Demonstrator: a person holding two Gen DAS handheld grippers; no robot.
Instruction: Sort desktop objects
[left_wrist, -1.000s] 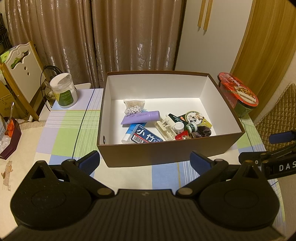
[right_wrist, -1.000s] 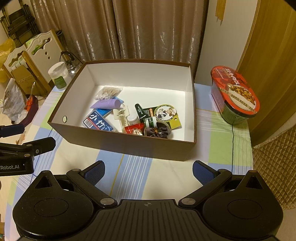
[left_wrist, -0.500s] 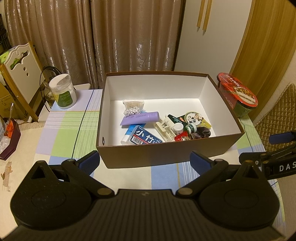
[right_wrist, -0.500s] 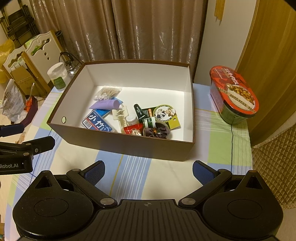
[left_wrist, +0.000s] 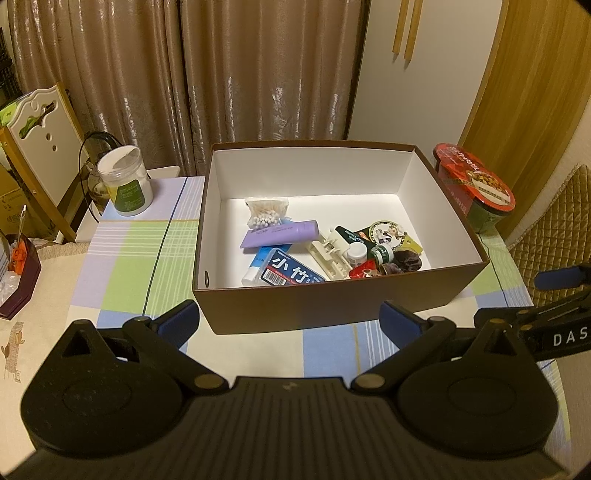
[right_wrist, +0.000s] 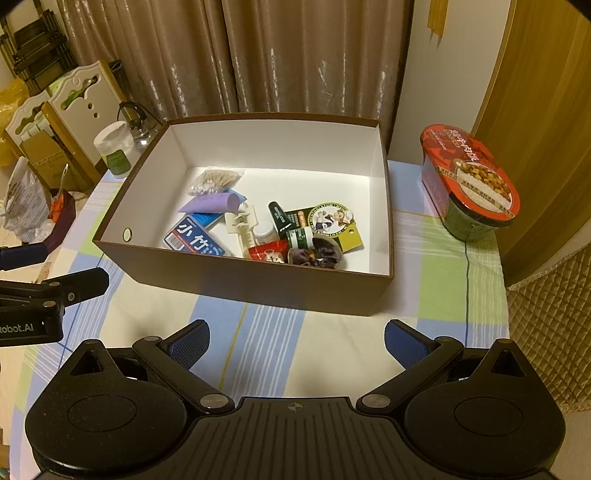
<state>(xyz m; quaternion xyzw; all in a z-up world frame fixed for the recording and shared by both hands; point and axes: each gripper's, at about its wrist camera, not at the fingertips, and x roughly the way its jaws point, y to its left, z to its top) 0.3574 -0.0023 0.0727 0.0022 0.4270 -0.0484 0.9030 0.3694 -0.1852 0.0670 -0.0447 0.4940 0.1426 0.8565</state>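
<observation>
Both grippers hang empty with their jaws spread wide: the left gripper (left_wrist: 288, 317) in front of the brown box (left_wrist: 332, 310), the right gripper (right_wrist: 295, 339) over the striped tablecloth (right_wrist: 258, 343) just short of the box's near wall. The small desktop things already lie inside the box, heaped toward its near side: a bag of cotton swabs (left_wrist: 266, 212) at 11 o'clock of the pile, a purple tube (left_wrist: 280, 233) below it, a blue packet (left_wrist: 291, 273) at 7 o'clock, and a dark scrunchie (right_wrist: 319, 254) with small bottles at 4 o'clock. Still outside are the instant noodle cup (right_wrist: 476, 184) at 2 o'clock of the box and a white jar (left_wrist: 125, 184) at 10 o'clock. The likeliest trouble, in my judgement, is the noodle cup: it sits near the table's far right edge, and a wide, glancing approach could push it off. Reaching low could also bump the box wall and shift the pile.
</observation>
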